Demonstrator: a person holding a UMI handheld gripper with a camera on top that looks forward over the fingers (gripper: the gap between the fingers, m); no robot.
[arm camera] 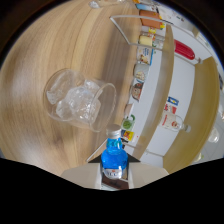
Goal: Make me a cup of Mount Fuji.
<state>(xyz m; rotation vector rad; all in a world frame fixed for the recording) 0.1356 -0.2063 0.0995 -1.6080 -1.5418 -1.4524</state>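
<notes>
Gripper (114, 167) fingers clamped on blue bottle (113, 157), tilted.
Ice-filled glass (80, 100) just beyond bottle neck on wooden table (35, 80); bottle row (142, 55) far right.

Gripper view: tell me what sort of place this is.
Probably a drinks counter or home bar. A glass of ice stands on a wooden counter, a row of bottles and cans lines its far edge, and the gripper holds a blue bottle.
</notes>
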